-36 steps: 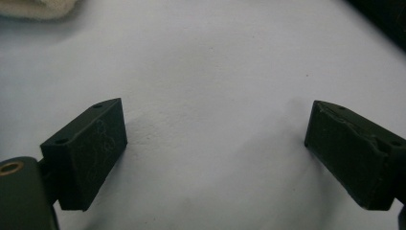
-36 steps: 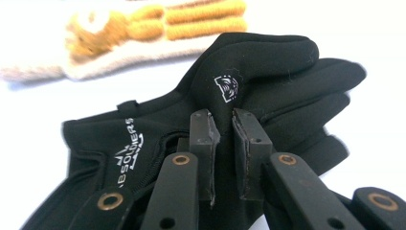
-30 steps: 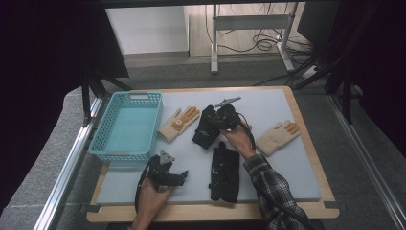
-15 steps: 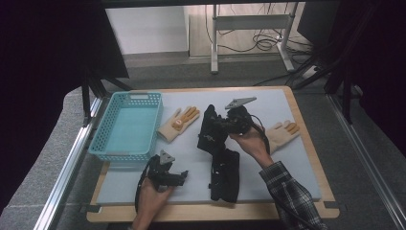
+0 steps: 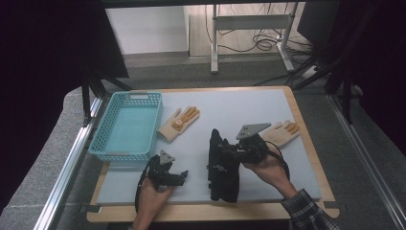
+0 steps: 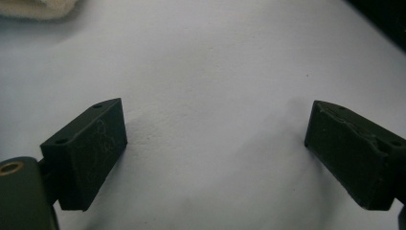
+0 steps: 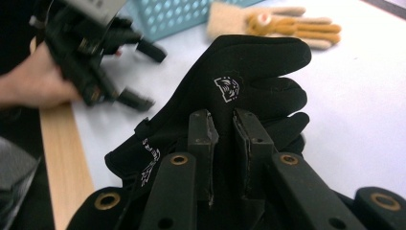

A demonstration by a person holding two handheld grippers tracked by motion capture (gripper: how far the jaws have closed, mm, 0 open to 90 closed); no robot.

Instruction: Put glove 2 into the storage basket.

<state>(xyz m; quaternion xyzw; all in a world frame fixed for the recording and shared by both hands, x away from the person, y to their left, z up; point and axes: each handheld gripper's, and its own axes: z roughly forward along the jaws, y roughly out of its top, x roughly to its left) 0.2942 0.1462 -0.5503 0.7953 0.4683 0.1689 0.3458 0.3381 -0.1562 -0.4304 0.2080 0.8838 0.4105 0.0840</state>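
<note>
My right gripper (image 5: 225, 152) is shut on a black glove (image 5: 217, 143) and holds it over a second black glove (image 5: 225, 187) that lies on the grey mat (image 5: 239, 103) near the front. In the right gripper view the jaws (image 7: 225, 120) stand close together, pinching the black glove (image 7: 249, 81) with its white logo. My left gripper (image 5: 184, 176) rests low at the front left, open. In its own view the left gripper (image 6: 215, 143) has only bare mat between its jaws.
A light blue basket (image 5: 127, 127) stands at the left of the mat. A cream and orange glove (image 5: 179, 122) lies beside it, and its mate (image 5: 283, 132) lies at the right, behind my right hand. A wooden table edge (image 5: 210, 211) runs along the front.
My right gripper has carried the black glove from the middle of the mat toward the front, onto the other black glove. The left gripper has stayed in place.
</note>
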